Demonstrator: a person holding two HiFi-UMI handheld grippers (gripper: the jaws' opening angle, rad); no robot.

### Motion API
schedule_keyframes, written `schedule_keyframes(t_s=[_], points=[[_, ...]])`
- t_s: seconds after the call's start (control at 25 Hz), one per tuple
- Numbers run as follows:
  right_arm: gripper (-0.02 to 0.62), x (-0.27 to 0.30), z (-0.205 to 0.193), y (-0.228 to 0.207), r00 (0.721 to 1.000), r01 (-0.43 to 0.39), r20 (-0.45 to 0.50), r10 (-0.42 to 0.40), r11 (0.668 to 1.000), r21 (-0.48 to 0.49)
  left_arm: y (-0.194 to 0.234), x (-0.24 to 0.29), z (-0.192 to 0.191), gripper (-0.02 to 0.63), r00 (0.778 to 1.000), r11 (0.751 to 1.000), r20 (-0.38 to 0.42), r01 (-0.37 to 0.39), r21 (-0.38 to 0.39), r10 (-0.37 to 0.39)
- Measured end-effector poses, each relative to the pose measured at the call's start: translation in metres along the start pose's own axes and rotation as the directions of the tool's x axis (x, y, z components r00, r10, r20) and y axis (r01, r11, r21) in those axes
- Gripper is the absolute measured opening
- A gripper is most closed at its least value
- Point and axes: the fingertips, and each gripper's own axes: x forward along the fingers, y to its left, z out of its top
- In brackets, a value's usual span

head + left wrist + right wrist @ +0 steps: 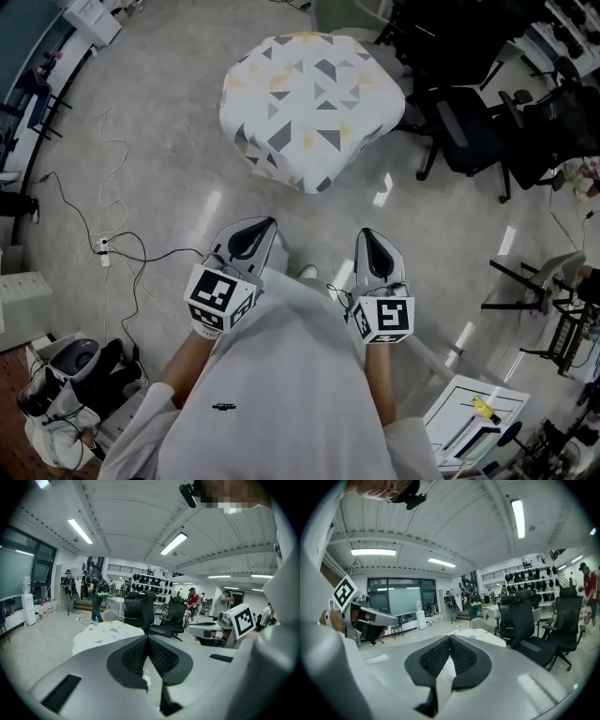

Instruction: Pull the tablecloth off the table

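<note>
A white tablecloth (309,103) with grey and yellow triangles drapes a small table ahead of me on the floor. It hangs down over every side that I can see. My left gripper (253,228) and right gripper (368,235) are held side by side in front of my body, well short of the table. Both are shut with nothing between the jaws. In the left gripper view, the cloth (105,632) lies beyond my left gripper (148,638). Part of the cloth (483,637) also peeks over my right gripper (450,638) in the right gripper view.
Black office chairs (473,127) crowd the table's right side. Cables and a power strip (105,249) trail over the floor at left. A white rack (473,412) stands at lower right and a bag (66,394) at lower left. People (96,595) stand far off.
</note>
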Motion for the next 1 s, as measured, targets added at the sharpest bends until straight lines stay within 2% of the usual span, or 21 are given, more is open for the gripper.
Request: schedule_keyframes(t_s=[0.12, 0.28, 0.44, 0.72, 1.0], points=[[0.011, 0.014, 0.009, 0.006, 0.998, -0.061, 0.011, 0.060, 0.998, 0.029, 0.001, 0.010, 0.002, 0.006, 1.000, 1.000, -0.003, 0.003, -0.004, -0.003], [0.011, 0.041, 0.022, -0.001, 0.998, -0.050, 0.023, 0.050, 0.999, -0.014, 0.017, 0.031, 0.008, 0.006, 1.000, 1.000, 0.001, 0.011, -0.022, -0.011], [0.011, 0.088, 0.032, -0.014, 0.998, -0.064, 0.007, 0.064, 0.996, -0.060, 0.039, 0.078, 0.020, 0.006, 0.999, 0.998, 0.006, 0.053, -0.044, -0.053], [0.011, 0.194, 0.063, -0.035, 0.997, -0.071, -0.034, 0.068, 0.993, -0.095, 0.120, 0.151, 0.071, 0.006, 0.997, 0.996, 0.022, 0.080, -0.032, -0.080], [0.011, 0.281, 0.099, -0.050, 0.998, -0.051, -0.037, 0.047, 0.990, -0.130, 0.196, 0.188, 0.103, 0.006, 0.995, 0.994, 0.021, 0.094, -0.058, -0.093]])
